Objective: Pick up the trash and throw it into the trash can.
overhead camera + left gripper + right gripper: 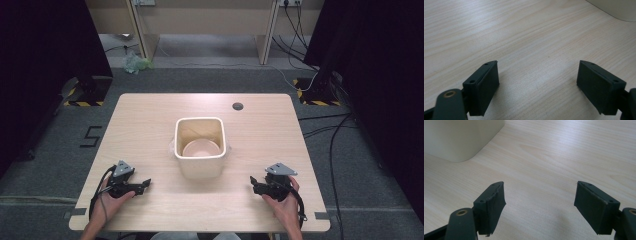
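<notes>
Bin [200, 165] w/ bowl [201, 148] mid-table, untouched; L gripper [142, 184] & R gripper [256, 184] resting apart, jaws spread, empty — work apparently not begun.

Left claw [537, 85] open over table [524, 37]; maybe bin [616, 8] corner.

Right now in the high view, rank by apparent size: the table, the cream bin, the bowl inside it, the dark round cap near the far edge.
1. table
2. cream bin
3. bowl, sitting inside the bin
4. dark round cap
</notes>
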The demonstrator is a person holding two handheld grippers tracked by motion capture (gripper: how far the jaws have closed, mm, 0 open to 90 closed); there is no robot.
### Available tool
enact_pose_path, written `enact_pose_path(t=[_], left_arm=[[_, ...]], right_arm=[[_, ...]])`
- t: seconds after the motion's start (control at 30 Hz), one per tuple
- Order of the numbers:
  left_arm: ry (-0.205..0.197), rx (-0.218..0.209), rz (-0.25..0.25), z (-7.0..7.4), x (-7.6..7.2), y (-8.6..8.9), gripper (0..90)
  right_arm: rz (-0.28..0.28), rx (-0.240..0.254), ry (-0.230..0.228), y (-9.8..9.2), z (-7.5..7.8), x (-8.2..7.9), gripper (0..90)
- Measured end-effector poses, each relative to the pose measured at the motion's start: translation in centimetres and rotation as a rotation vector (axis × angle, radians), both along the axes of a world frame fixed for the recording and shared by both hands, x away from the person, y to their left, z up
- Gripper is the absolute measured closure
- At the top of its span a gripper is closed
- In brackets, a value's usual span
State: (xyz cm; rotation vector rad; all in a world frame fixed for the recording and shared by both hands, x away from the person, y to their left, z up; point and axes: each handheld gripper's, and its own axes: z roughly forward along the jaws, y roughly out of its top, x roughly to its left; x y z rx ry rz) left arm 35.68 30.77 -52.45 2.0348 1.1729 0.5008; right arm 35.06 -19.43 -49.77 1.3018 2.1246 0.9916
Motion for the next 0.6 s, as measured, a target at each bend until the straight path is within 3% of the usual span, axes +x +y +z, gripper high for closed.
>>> enact_pose_path(t=[0.6], left_arm=[[0.0, 0.0, 0.0, 0.0, 0.0, 0.0, 17.2]], right_arm=[[-0.012, 0.009, 0.027, -1.0, -1.2, -1.8, 24.4]])
